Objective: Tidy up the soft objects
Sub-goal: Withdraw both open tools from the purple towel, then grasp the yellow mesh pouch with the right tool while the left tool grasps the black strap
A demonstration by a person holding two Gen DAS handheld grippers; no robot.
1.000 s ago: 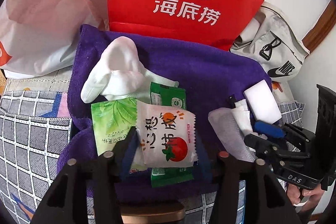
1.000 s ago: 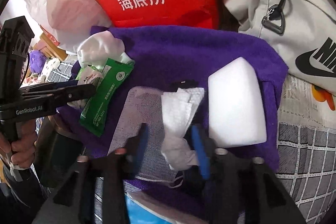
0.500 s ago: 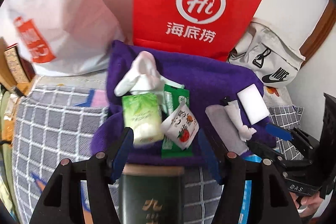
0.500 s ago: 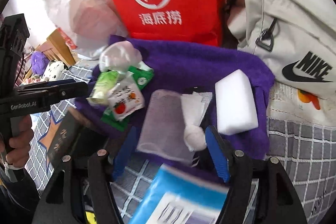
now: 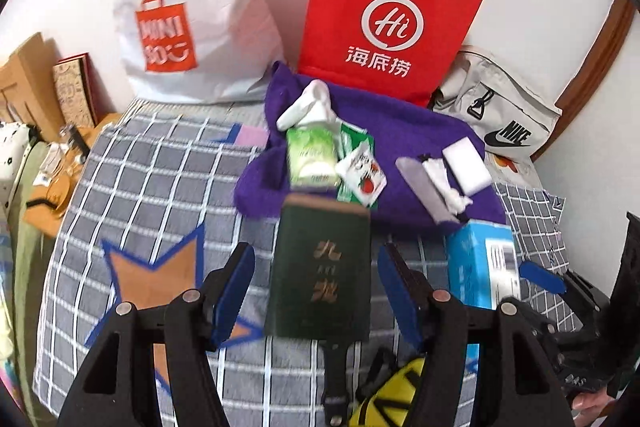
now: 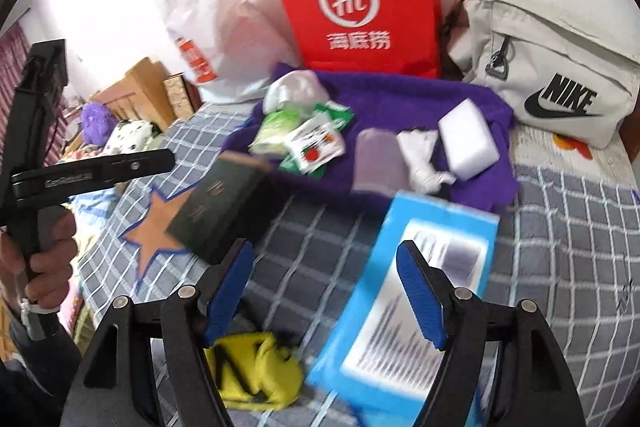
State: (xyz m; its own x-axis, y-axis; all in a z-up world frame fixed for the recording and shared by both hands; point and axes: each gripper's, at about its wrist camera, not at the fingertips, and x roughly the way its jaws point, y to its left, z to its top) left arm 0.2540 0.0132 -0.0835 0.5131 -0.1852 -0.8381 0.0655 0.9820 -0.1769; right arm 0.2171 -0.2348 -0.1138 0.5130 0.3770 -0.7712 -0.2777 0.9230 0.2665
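A grey checked bedspread (image 5: 152,187) with an orange star is covering the bed, and a purple towel (image 5: 400,123) is lying at its far side against a red paper bag (image 5: 384,19) and a white MINISO bag (image 5: 180,27). On the towel, a white sock (image 5: 304,105), a green tissue pack (image 5: 310,159), a tomato-print sachet (image 5: 362,175), a white sponge block (image 5: 466,167) and a crumpled white cloth (image 5: 444,183) are sitting close together. The left gripper (image 5: 316,291) is hanging over a dark green box (image 5: 320,275), its blue pads apart and pressing on nothing, having just been opening. The right gripper (image 6: 324,287) is likewise standing wide and empty after opening, above a blue carton (image 6: 408,291). Only the left view is showing the paper bag's rope handles and the full MINISO logo; only the right view is showing a hand (image 6: 44,255) gripping the left gripper's handle, a purple plush toy (image 6: 96,119) and more of the grey Nike bag (image 6: 560,75). A yellow and black item (image 6: 256,367) is being cut off behind the fingers in both views, and motion blur is smearing the carton's print.
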